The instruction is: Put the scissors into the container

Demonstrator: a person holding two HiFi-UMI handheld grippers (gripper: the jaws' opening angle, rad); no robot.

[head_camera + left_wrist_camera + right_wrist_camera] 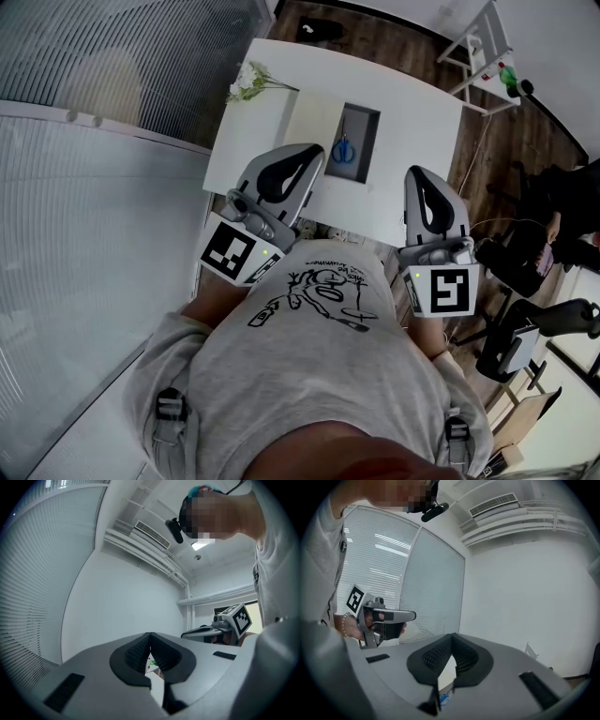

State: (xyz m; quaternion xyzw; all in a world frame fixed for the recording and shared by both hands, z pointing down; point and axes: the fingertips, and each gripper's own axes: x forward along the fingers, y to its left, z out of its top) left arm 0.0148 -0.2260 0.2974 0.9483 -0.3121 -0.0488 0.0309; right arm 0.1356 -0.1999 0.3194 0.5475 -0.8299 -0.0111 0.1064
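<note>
Scissors (343,149) lying inside container (367,131), upper centre. Left gripper (315,157) and right gripper (421,174) below, jaws fully together, holding nothing. Likely risk: needless reach nudging container askew.

Losing nearly all of the table (412,117) behind both grippers' own bodies.
Glimpsing only a blue sliver (443,700) below the right gripper's (452,634) closed jaws and a green-and-white speck (152,663) below the left gripper's (150,633), both too small for naming; covering the table's near edge with a grey shirt (319,375) in the head view; rendering the scissors (342,150) too small for telling the blades apart.
</note>
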